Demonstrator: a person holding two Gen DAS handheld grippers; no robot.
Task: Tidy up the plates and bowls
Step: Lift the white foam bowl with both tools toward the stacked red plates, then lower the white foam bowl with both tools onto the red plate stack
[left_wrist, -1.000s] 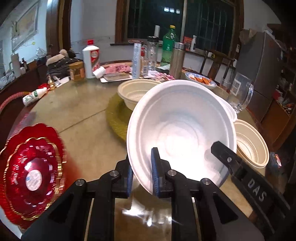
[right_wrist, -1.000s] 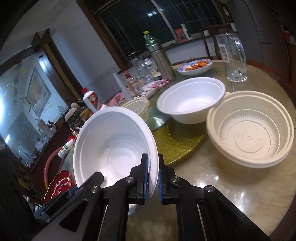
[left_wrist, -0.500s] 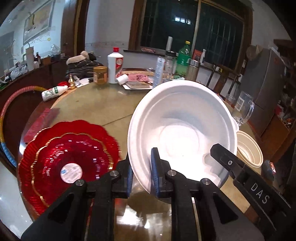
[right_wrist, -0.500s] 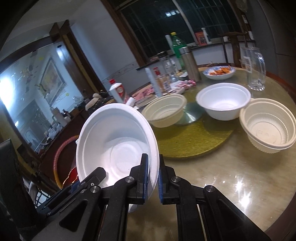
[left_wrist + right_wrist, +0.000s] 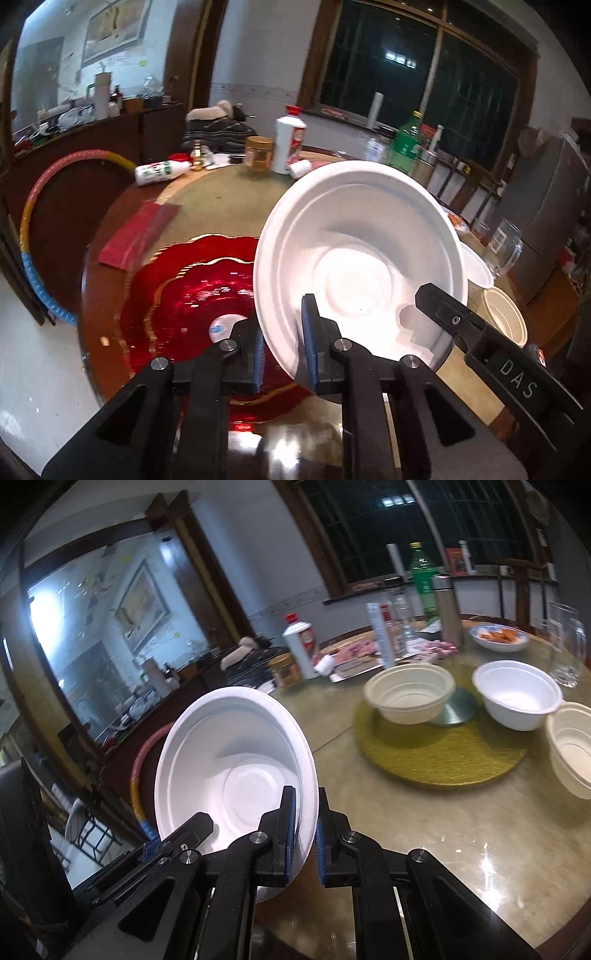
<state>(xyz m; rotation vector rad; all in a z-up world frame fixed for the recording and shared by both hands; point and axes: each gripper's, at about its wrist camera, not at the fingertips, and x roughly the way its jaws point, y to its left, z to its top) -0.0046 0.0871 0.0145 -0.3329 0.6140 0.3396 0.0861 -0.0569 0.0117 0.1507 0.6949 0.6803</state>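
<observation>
Left view: left gripper (image 5: pixel 282 336) fingers pinch the white bowl's (image 5: pixel 360 254) rim, tilted above the red plate (image 5: pixel 184 295). Thin foam could slip or crack.

Right view: right gripper (image 5: pixel 303 830) clamps the opposite rim; pulling apart might tear it.

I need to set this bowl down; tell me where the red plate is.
The red plate shows in the left wrist view, lying on the round table at its near edge, just left of and partly behind the held white bowl.
</observation>
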